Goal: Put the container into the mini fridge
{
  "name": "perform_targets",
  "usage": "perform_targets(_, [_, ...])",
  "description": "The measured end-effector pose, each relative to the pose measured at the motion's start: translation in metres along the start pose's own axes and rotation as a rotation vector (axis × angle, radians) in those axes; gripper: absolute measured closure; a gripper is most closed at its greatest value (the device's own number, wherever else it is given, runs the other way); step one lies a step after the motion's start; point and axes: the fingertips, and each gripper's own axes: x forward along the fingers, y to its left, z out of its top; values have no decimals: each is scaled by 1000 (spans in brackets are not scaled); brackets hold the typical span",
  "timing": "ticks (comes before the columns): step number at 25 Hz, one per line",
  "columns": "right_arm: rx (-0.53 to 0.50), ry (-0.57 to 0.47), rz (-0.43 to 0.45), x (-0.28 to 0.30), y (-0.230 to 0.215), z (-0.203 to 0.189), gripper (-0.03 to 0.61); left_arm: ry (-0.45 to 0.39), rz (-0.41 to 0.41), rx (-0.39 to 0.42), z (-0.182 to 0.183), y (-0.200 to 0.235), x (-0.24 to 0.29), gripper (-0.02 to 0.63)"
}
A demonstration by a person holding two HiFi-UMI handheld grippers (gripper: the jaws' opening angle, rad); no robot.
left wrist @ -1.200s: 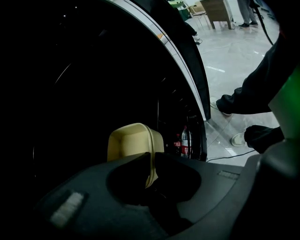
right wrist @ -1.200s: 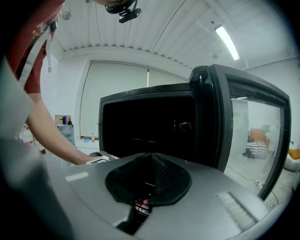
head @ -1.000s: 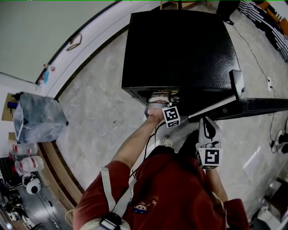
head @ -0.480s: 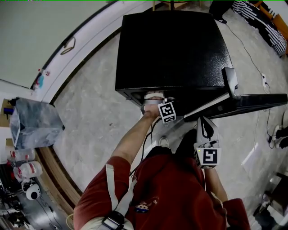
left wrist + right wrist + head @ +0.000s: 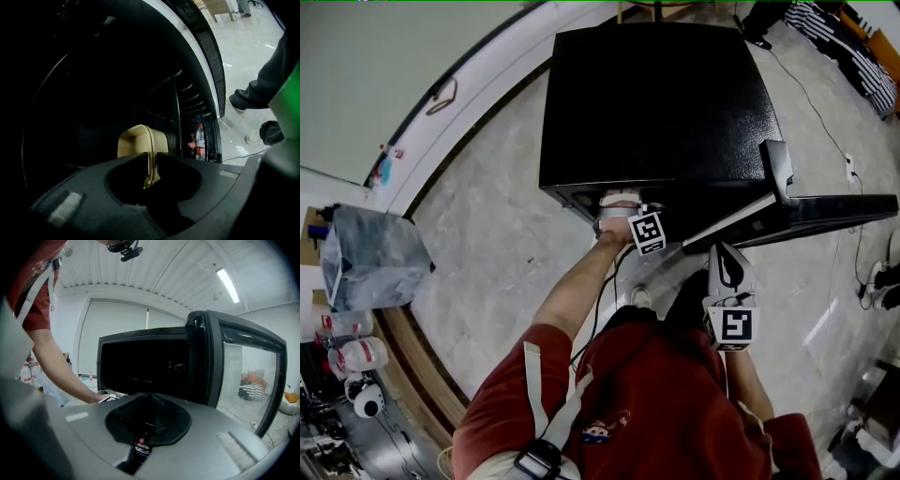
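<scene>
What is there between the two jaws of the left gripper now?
In the left gripper view, the left gripper has its jaws shut on the thin wall of the beige container. Nothing else lies between them.

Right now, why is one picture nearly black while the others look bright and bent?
Left gripper view: it peers into the unlit mini fridge, so only the beige container and the floor catch light. Head view: wide lens curves the wall line. Right gripper view: ceiling lamp lights it.

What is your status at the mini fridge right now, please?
Left tool shut on container rim, inside mini fridge. Right tool shut, empty, outside. Door open, nothing seen blocking.
</scene>
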Motion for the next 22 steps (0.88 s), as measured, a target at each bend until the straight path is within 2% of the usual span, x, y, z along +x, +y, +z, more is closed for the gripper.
perform_targets(11, [16, -23, 12, 2, 4, 1, 577, -16, 33, -26, 0, 8, -20, 523])
perform_targets(18, [13, -35, 27, 5, 10, 10, 577, -26, 36, -83, -4, 3, -43, 518])
perform_targets(22, [2, -5, 15, 5, 10, 2, 578, -44, 35, -131, -5, 2, -66, 517])
